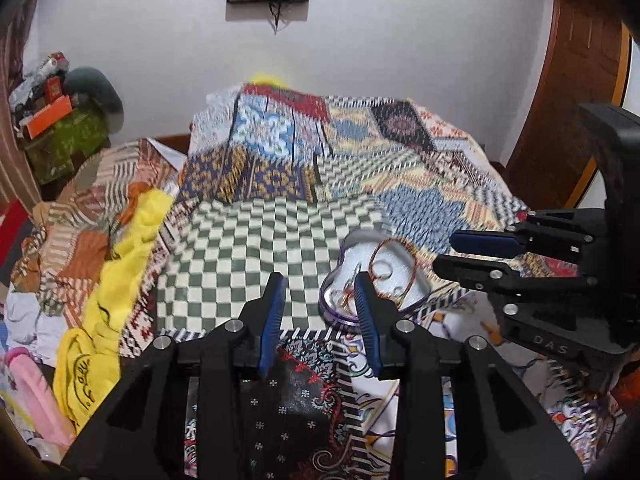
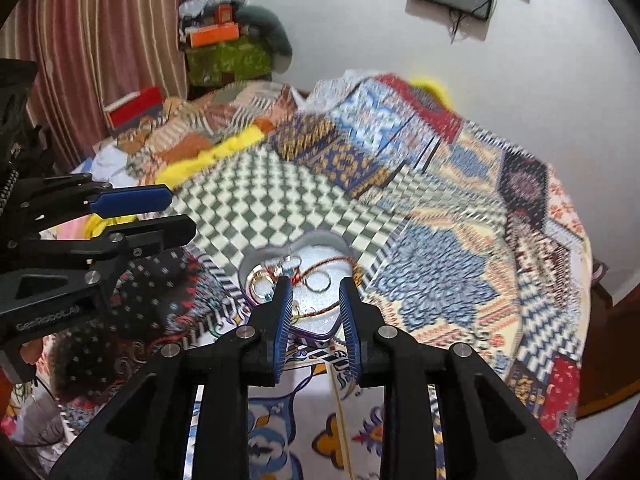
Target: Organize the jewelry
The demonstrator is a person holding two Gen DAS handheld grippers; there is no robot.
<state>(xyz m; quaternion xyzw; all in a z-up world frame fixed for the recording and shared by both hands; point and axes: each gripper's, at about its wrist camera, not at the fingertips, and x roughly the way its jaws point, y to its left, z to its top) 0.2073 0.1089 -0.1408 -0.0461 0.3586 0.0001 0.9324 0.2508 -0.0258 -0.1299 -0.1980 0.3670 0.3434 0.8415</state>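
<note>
A heart-shaped purple-rimmed jewelry box (image 2: 320,308) with a white lining lies on the patterned bedspread. In it are a red-gold bangle (image 2: 320,270), rings and small pieces. It also shows in the left wrist view (image 1: 344,280). My right gripper (image 2: 314,292) is open and empty, hovering just over the box's near side. My left gripper (image 1: 320,288) is open and empty, its right finger in front of the box's left edge. Each gripper shows in the other's view, the right one (image 1: 448,252) and the left one (image 2: 180,212).
The bed is covered by a patchwork spread with a green-white checked panel (image 1: 260,248). A yellow cloth (image 1: 124,264) and crumpled clothes lie at the left. A green box with orange items (image 1: 60,136) stands in the far left corner. A wooden door (image 1: 568,92) is at right.
</note>
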